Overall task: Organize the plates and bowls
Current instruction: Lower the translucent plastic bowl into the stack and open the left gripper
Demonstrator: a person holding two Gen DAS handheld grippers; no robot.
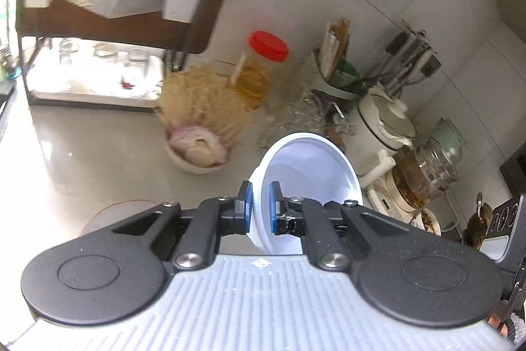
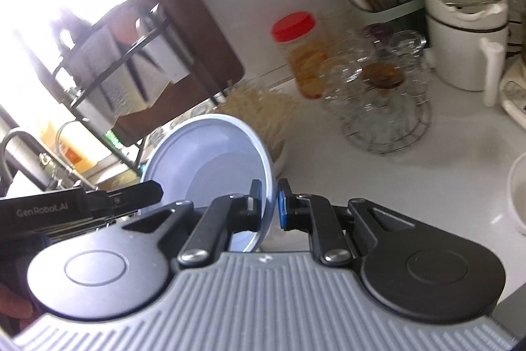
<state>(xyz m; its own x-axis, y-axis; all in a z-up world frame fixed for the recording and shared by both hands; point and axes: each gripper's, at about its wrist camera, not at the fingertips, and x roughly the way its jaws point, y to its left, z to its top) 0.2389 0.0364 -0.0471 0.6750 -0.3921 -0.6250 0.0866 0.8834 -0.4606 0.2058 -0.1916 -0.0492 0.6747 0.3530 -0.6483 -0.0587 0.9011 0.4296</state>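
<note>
White and thin-walled, the bowl (image 1: 309, 166) is carried tipped on its side above the desk (image 1: 82, 153), pinched at its rim from two sides: the left gripper (image 1: 261, 208) is clamped on the near edge in its own view, and the right gripper (image 2: 269, 206) is closed on the bowl's (image 2: 210, 166) rim at the other side, so both hold the same piece between them. From the left camera the open mouth faces right and slightly toward the lens; from the right camera it faces left. The relation that matters next is where the dish rack (image 1: 108, 22) lies from this shared load: it stands ahead and to the left, beyond a bowl of food (image 1: 199, 150) topped with pale shredded strands and a red-lidded jar (image 1: 259, 68). The left gripper sits on the side nearer the rack, so I judge it would lead and the right follow. The rack is smeared by motion blur, and I cannot tell which slot is free, though white pieces seem to stand upright on its upper tier. A stand of glasses (image 2: 384, 107) sits to the right, away from that path.
</note>
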